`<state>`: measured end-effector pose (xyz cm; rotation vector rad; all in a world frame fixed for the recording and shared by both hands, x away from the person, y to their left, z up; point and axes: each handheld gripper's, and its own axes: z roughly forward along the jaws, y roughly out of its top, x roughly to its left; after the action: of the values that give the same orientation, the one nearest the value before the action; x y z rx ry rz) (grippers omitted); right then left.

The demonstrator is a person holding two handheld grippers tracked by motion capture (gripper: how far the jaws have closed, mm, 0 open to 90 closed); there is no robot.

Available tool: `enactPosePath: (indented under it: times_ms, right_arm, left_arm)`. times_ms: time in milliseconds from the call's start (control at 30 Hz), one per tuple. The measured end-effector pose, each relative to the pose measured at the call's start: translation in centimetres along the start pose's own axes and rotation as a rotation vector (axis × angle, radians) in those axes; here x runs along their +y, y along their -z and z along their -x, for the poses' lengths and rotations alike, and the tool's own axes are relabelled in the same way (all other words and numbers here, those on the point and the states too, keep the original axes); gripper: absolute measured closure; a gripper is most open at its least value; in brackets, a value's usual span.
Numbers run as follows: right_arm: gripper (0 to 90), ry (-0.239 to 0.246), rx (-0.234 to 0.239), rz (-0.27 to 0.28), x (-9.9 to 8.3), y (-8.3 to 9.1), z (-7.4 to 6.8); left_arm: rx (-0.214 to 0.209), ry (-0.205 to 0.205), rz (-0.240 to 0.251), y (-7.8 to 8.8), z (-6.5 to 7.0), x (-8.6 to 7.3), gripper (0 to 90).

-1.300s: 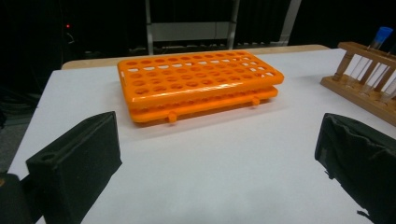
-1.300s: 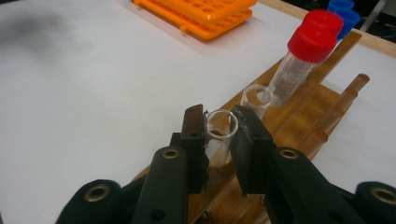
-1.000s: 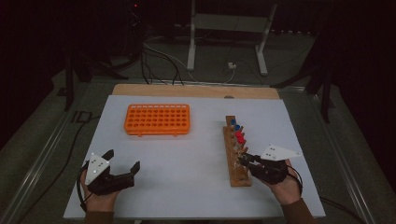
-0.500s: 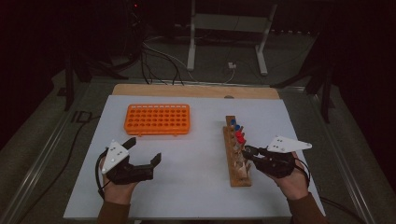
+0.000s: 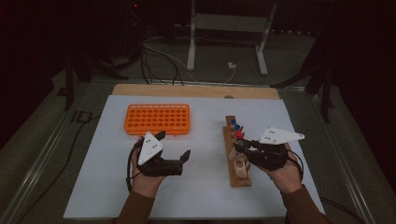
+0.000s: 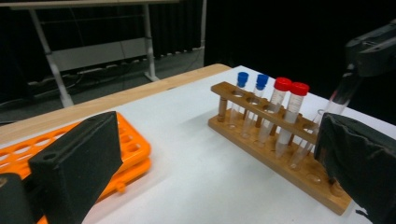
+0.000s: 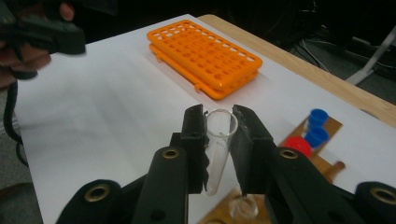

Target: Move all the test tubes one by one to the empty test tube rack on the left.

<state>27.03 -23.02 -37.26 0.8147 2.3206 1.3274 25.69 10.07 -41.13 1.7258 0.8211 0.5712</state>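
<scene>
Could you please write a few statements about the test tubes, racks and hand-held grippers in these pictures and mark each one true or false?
1. The right hand-held gripper is shut on an uncapped clear tube. True.
2. The left hand-held gripper holds a red-capped tube. False: its jaws stand open with nothing between them.
3. The wooden rack holds two blue-capped tubes and two red-capped tubes. True.
4. The orange rack is full of tubes. False: its holes show no tubes.
5. The orange rack stands to the left of the wooden rack in the high view. True.
</scene>
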Motion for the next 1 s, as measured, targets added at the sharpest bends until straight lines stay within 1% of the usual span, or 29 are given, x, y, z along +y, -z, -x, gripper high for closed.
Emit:
enactPosePath:
  times_ms: [167,300,467,500,533,633,700,733,800,867,1000]
  right_arm:
    - [76.3,-0.014,0.013,-0.012,0.5,-1.5,-0.3]
    - [76.3,-0.028,0.024,-0.016,0.8,-2.6,-0.4]
    - [76.3,-0.035,0.038,-0.02,1.2,-3.4,-0.7]
    - [76.3,-0.035,0.041,-0.022,1.3,-3.6,-0.7]
    - [76.3,-0.036,0.043,-0.022,1.4,-3.7,-0.8]
    - [76.2,-0.039,0.048,-0.024,1.6,-4.0,-1.0]
    - [76.3,-0.043,0.052,-0.024,1.7,-4.2,-1.1]
    - [76.3,-0.043,0.053,-0.025,1.7,-4.3,-1.1]
    - [76.3,-0.045,0.057,-0.027,1.7,-4.5,-1.2]
    - [76.2,-0.045,0.061,-0.028,1.8,-4.7,-1.3]
    - [76.2,-0.05,0.065,-0.023,1.8,-4.8,-1.4]
  left_arm:
    - [-0.026,-0.009,-0.013,-1.4,1.1,0.2,2.5]
    - [-0.048,-0.033,-0.028,-2.6,2.2,0.2,4.0]
    - [-0.061,-0.063,-0.055,-4.2,3.5,0.1,5.0]
    - [-0.067,-0.06,-0.057,-4.4,3.7,0.1,5.2]
    - [-0.07,-0.068,-0.066,-4.8,4.0,0.1,6.0]
    - [-0.078,-0.065,-0.075,-5.5,4.5,0.0,8.7]
    - [-0.085,-0.069,-0.077,-5.9,4.9,0.0,13.3]
    - [-0.086,-0.078,-0.081,-6.1,5.2,0.0,16.2]
    - [-0.085,-0.08,-0.082,-6.3,5.3,0.1,17.9]
    - [-0.093,-0.089,-0.075,-6.7,5.9,0.1,26.0]
    - [-0.1,-0.097,-0.077,-7.0,6.3,0.1,44.4]
